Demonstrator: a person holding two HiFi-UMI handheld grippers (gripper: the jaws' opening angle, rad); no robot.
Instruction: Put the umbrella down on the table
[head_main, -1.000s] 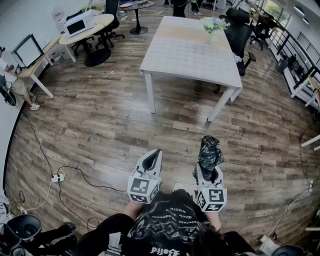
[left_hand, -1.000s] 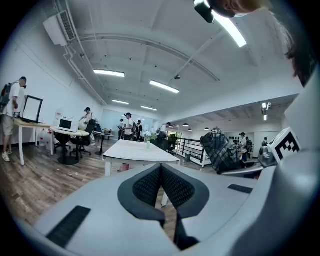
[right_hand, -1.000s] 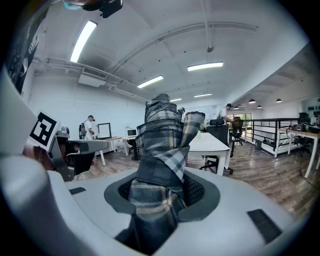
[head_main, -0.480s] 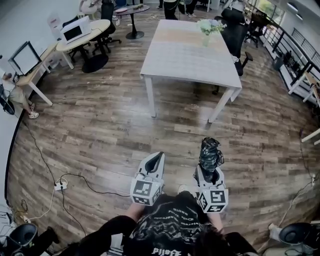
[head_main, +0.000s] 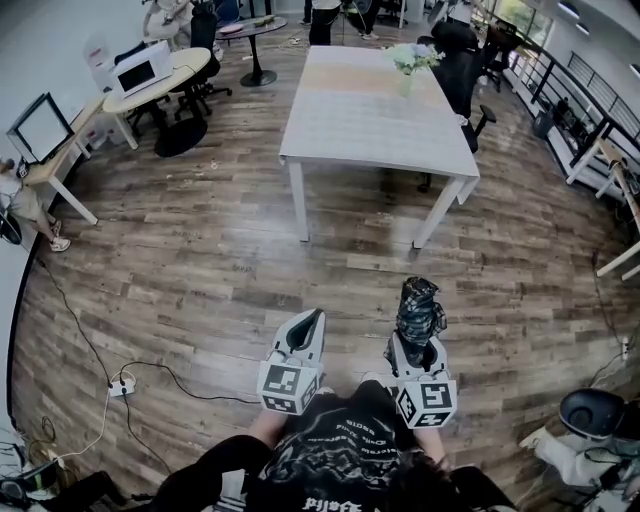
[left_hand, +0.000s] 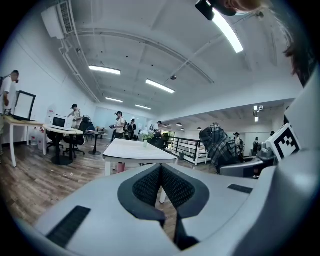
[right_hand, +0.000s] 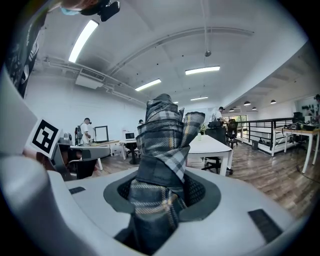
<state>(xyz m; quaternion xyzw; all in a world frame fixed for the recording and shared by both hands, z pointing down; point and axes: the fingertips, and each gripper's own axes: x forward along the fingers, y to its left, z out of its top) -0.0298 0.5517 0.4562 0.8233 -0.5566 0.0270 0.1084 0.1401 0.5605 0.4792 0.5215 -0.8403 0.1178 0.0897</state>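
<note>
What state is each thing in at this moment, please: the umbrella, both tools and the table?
umbrella: folded up, gripped at its lower part, the rest pointing ahead, not yet on the table.
right tool: shut on the umbrella.
left tool: shut, nothing between its jaws.
table: standing ahead across the wooden floor, bare apart from a vase of flowers at its far end.

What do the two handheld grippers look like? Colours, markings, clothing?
Left gripper and right gripper: light grey moulded shells tapering to a wedge, dark textured pads inside the jaws. Each carries a white cube with black square markers. The wearer has a black T-shirt with pale print.
</note>
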